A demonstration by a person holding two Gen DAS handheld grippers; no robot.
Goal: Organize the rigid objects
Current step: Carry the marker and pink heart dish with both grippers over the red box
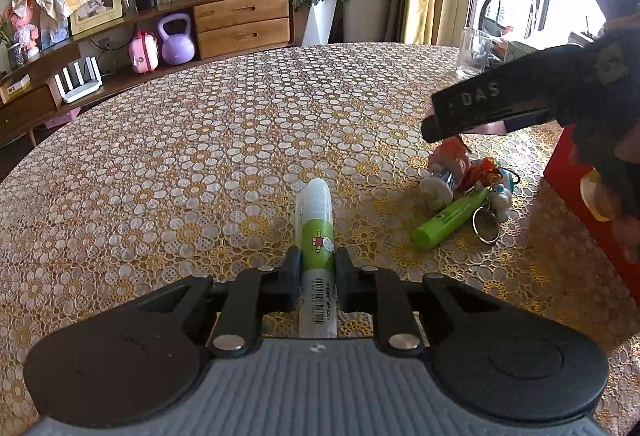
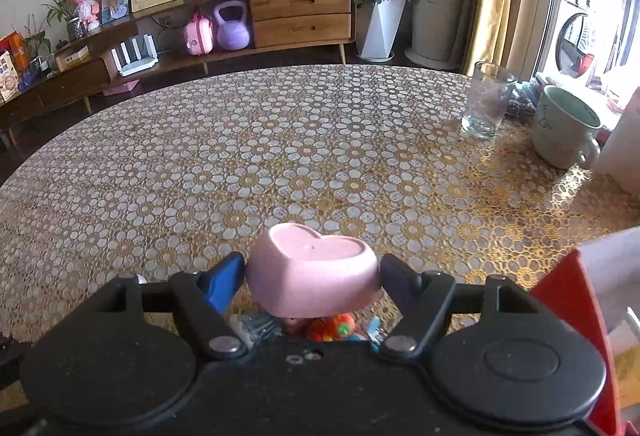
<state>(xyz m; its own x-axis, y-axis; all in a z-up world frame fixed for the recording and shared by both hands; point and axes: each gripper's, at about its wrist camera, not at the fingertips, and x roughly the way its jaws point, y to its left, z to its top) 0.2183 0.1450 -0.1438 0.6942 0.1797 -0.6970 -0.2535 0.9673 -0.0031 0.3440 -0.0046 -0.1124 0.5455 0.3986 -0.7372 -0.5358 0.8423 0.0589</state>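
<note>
Both grippers are loaded, so this looks like the carrying step of sorting. The left gripper [image 1: 318, 278] has its jaws clenched on a glue stick [image 1: 316, 232], held above the lace-covered table [image 1: 200, 155], left of the red box [image 1: 576, 187]. The right gripper [image 2: 312, 276] grasps a pink heart-shaped dish [image 2: 314, 270] just left of that box's red wall [image 2: 572, 300]. A green tube [image 1: 450, 218] and toy keychains [image 1: 476, 179] lie beside the box. Next, each load probably needs carrying over the box and releasing inside.
</note>
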